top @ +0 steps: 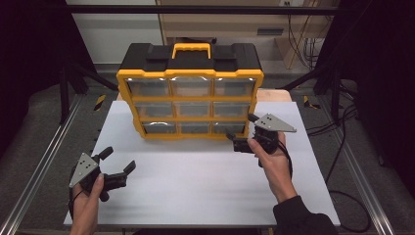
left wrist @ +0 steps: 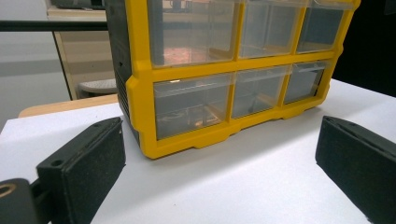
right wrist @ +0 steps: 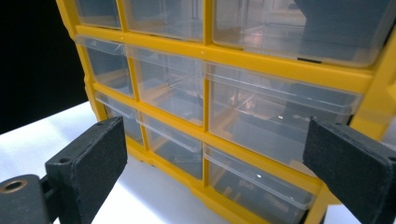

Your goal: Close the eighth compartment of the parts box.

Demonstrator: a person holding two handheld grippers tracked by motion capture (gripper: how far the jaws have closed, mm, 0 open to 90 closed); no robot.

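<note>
A yellow-framed drawer cabinet (top: 190, 98) with a black top and yellow carry handle (top: 191, 48) is shown upright in the upper centre of the high view, at the far part of a white table top (top: 195, 181). Nine clear drawers are arranged in three rows of three. In the right gripper view, the lower-right drawer (right wrist: 257, 189) is seen at the bottom of the frame, its clear lip projecting slightly beyond the yellow frame.

The right gripper (top: 241, 131) is held at centre right of the high view, just beside the cabinet's lower right corner. Its jaws are spread wide and nothing is gripped; in the right gripper view the drawer fronts are framed between them at close range. Whether a jaw touches the frame cannot be told.

The left gripper (top: 118, 159) is held at lower left of the high view, well apart from the cabinet. Its jaws are likewise spread wide and empty, with bare table between them in the left gripper view.

A broad open stretch of table lies across the lower half of the high view, between the cabinet's front edge and the near table edge. Narrower bare margins are left at the cabinet's sides.
</note>
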